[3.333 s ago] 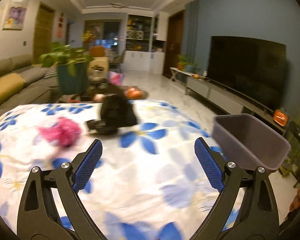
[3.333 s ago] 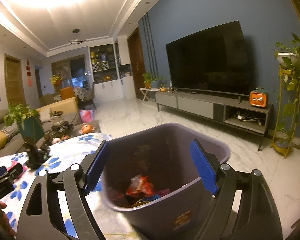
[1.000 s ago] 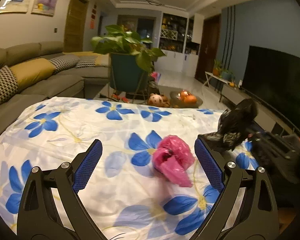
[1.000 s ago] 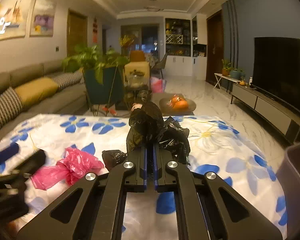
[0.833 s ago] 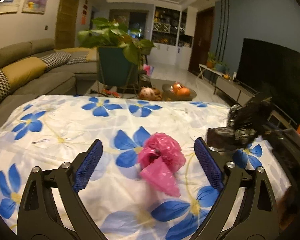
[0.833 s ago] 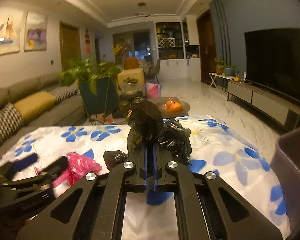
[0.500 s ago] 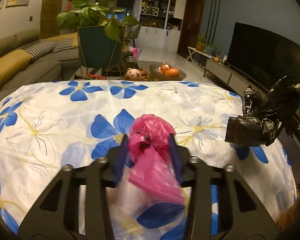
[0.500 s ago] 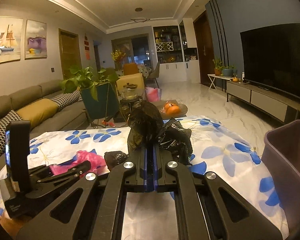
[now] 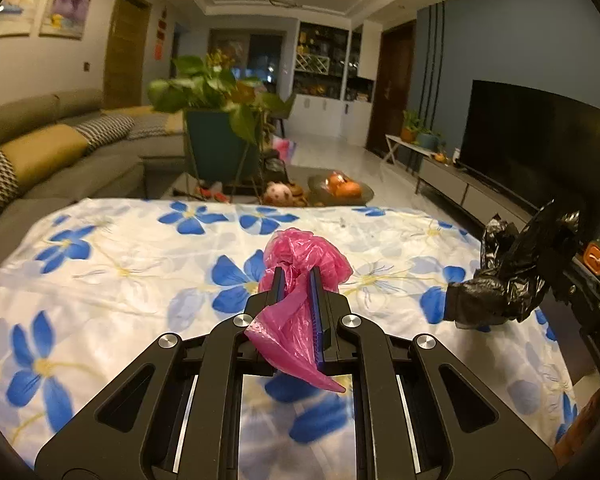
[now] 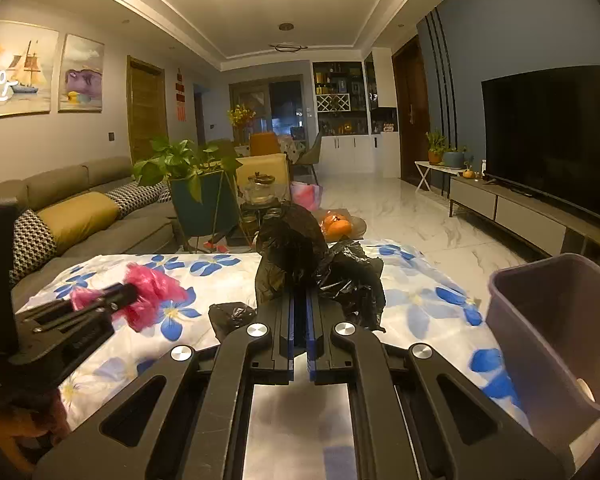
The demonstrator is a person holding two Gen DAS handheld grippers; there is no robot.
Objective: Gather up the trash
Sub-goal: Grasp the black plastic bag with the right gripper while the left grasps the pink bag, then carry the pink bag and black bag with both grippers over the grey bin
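Note:
A crumpled pink plastic bag (image 9: 304, 252) sits between the blue pads of my left gripper (image 9: 296, 272). The jaws are closing and press on it, and a tail of the bag hangs back over the fingers. It is just above the white cloth with blue flowers (image 9: 120, 264). My right gripper (image 10: 299, 292) is shut on a black plastic bag (image 10: 296, 248), held above the cloth. In the right wrist view the left gripper (image 10: 128, 292) with the pink bag (image 10: 152, 284) is at the left. The grey-purple trash bin (image 10: 540, 320) stands at the right, past the table's edge.
Beyond the table stand a leafy plant in a teal pot (image 9: 220, 148), a low table with a fruit bowl (image 9: 340, 190) and a grey sofa (image 9: 40, 156). A TV (image 10: 556, 132) on a long cabinet lines the right wall.
The left jaws went from wide open to closed on the pink bag. The right gripper, still holding the black bag, rose and shifted; the bin shows more at its right.

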